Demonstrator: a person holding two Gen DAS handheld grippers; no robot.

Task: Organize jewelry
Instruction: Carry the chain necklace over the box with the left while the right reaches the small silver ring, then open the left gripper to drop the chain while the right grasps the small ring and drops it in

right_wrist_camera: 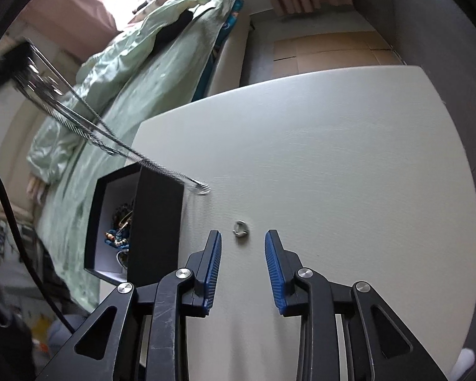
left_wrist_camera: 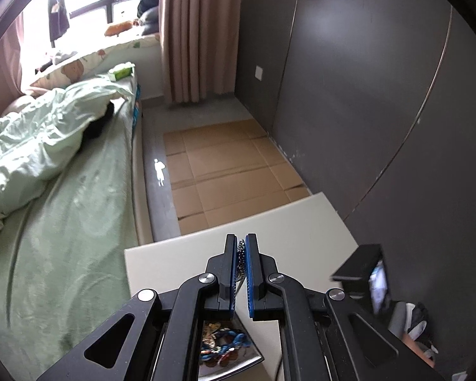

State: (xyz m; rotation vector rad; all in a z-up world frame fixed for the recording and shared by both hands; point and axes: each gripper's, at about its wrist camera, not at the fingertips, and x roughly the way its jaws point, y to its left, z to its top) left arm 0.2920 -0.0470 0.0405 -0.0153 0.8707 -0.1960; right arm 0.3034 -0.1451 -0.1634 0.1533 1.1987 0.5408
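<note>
Our left gripper [left_wrist_camera: 241, 247] is clenched on a silver chain necklace [right_wrist_camera: 127, 149], lifted so it hangs clear above the open black jewelry box [right_wrist_camera: 155, 222], probably for lowering in. Our right gripper [right_wrist_camera: 242, 247] stands unclenched around nothing, just short of a small silver ring [right_wrist_camera: 240, 228] on the white table [right_wrist_camera: 333, 158]; only the box's raised wall stands close.
</note>
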